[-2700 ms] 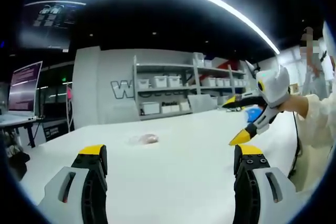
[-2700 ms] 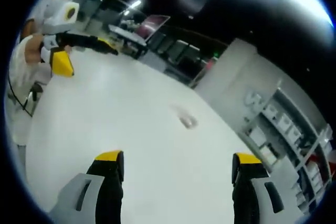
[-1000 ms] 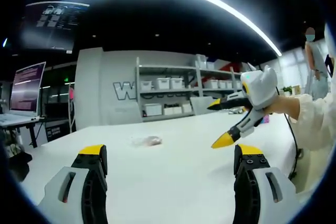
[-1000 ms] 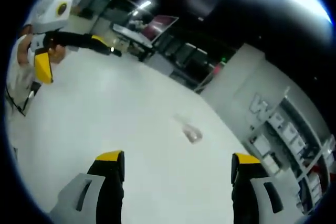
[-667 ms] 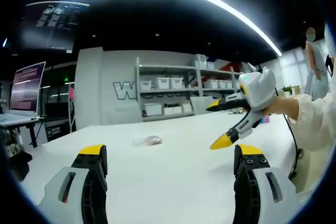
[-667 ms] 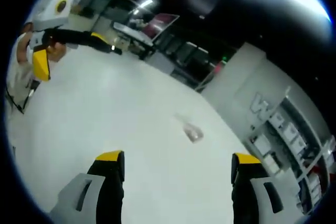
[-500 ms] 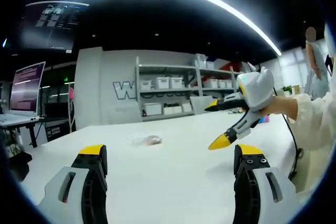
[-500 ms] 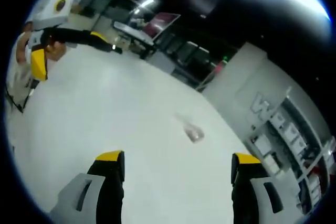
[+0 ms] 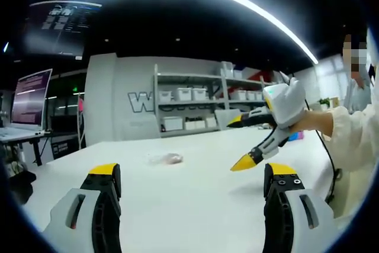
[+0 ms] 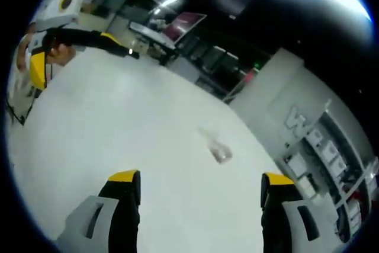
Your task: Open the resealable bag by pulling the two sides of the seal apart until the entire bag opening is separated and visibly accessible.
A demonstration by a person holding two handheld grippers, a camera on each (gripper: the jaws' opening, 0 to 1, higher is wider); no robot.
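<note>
both grippers' jaws apart, left gripper (image 9: 192,173) and right gripper (image 10: 201,182) above white table (image 9: 195,205), small, possibly clear bag (image 9: 165,158) well ahead

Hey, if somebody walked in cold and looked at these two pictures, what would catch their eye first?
Probably the small clear plastic resealable bag, lying alone far out on the big white table. Next, the yellow-tipped tongs: the left tongs stand wide open with nothing between them, and the right tongs enter the left gripper view from the right, open too, above the table. Neither touches the bag.
</note>
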